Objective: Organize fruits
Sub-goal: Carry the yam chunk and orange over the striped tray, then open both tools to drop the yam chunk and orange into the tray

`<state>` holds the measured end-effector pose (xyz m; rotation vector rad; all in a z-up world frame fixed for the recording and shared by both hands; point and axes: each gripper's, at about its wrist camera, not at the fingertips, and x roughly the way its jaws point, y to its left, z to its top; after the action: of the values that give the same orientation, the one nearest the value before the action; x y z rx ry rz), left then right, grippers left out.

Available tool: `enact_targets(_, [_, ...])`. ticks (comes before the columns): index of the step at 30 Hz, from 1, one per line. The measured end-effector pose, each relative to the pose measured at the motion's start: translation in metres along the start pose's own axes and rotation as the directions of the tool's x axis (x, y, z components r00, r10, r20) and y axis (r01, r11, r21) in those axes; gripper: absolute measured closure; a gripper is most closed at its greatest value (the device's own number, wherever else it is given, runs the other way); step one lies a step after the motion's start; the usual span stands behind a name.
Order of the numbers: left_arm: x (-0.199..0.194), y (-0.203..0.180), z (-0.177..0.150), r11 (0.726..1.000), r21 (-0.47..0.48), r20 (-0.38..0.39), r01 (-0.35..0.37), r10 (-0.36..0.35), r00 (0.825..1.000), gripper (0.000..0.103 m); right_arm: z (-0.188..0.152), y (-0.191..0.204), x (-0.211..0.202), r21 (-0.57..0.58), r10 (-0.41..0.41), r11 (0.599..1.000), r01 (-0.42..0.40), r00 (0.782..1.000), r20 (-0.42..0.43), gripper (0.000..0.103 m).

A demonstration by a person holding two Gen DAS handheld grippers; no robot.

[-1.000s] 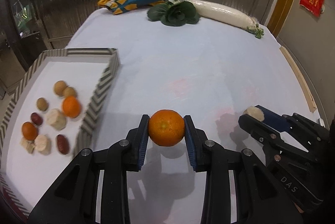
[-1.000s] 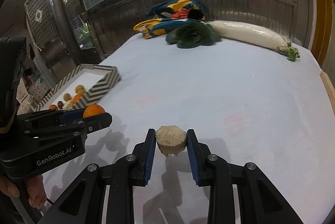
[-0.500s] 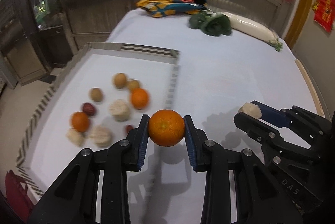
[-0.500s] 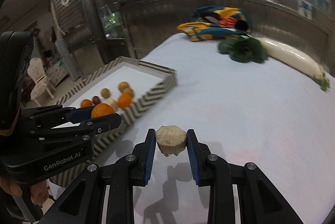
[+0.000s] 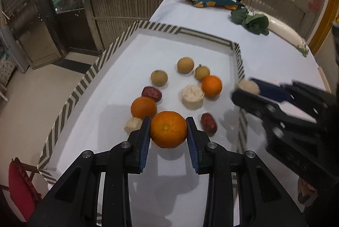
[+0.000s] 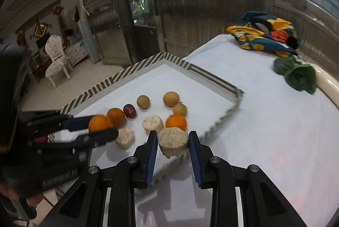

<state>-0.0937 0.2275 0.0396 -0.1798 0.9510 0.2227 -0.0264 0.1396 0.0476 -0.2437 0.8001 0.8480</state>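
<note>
**Both loads over the tray edge — drop-off step**

Your left gripper (image 5: 168, 130) is clamped on an orange (image 5: 168, 129), pads tight against both sides, jaws only as wide as the fruit. It hangs above the near part of the striped tray (image 5: 84, 82), over a bare white patch just short of the fruit already inside.

Your right gripper (image 6: 173, 142) is pinched on a pale, fibrous chunk (image 6: 173, 141), same story: narrow opening, pads on both flanks. It sits at the tray's right wall, not clearly inside yet.

In the tray: two oranges, three tan round fruits, two dark red dates, and a few pale chunks like the one you hold.

Step in hand, as I read it: carry-in done for the left, nearly done for the right. Release not yet made.

Next move calls for:
- Left: lower over the bare patch, then open. Low release, since the orange will likely roll; the date (image 5: 208, 122) and the small pale piece (image 5: 133, 124) sit just beside the drop spot.
- Right: clear the wall first, move further in, then lower and open. Chunk has flat faces, so it should stay put.
- Keep the two grippers apart; they are near each other at that corner.
</note>
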Motion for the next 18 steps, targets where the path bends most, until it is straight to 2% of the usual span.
enact_targets(4, [0.008, 0.006, -0.002, 1.000, -0.003, -0.024, -0.008, 0.008, 1.000, 0.071, 0.013, 0.005, 0.026, -0.009, 0.013, 1.000, -0.013, 1.000, -0.024, 0.074])
enact_targets(11, [0.011, 0.005, 0.001, 1.000, 0.006, -0.017, -0.014, 0.014, 1.000, 0.071, 0.028, 0.006, 0.057, -0.035, 0.034, 0.999, -0.036, 0.998, -0.057, 0.074])
enact_targets(18, [0.012, 0.002, 0.001, 1.000, 0.003, -0.004, -0.030, 0.030, 1.000, 0.071, 0.030, 0.011, 0.064, -0.067, 0.042, 0.997, -0.045, 0.998, -0.051, 0.074])
